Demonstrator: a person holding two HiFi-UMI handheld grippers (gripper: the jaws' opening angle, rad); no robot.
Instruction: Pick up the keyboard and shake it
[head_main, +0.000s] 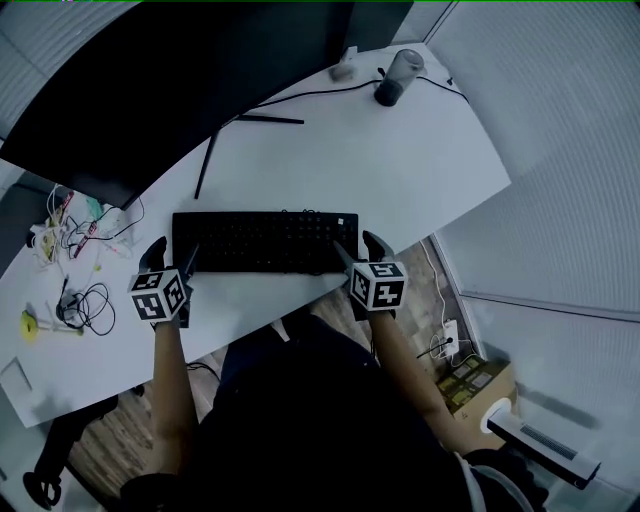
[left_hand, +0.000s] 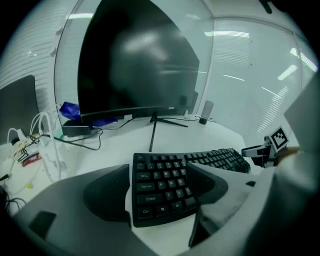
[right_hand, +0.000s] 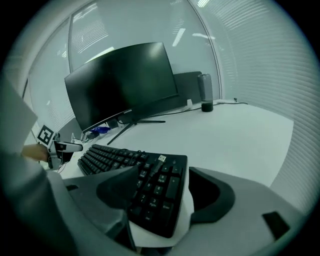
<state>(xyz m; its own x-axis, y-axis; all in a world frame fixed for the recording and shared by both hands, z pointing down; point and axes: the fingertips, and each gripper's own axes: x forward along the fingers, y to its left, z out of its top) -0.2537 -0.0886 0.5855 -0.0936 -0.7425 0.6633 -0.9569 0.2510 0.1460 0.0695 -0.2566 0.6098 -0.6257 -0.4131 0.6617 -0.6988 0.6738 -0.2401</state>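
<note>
A black keyboard (head_main: 265, 242) lies flat on the white desk (head_main: 400, 170), near its front edge. My left gripper (head_main: 172, 256) is at the keyboard's left end and my right gripper (head_main: 358, 250) at its right end. In the left gripper view the keyboard's left end (left_hand: 162, 187) sits between the open jaws of the left gripper (left_hand: 159, 175), with a strip of desk showing beside the outer jaw. The right gripper (right_hand: 162, 175) straddles the number-pad end (right_hand: 155, 192) in the same way, open, with a gap at the outer jaw. A USB plug (right_hand: 159, 159) rests on the keys.
A large dark monitor (head_main: 150, 80) on a thin stand (head_main: 212, 150) sits behind the keyboard. A dark tumbler (head_main: 398, 78) stands at the desk's far right corner. Loose cables (head_main: 80, 300) and small items crowd the desk's left side. The desk's front edge runs just under both grippers.
</note>
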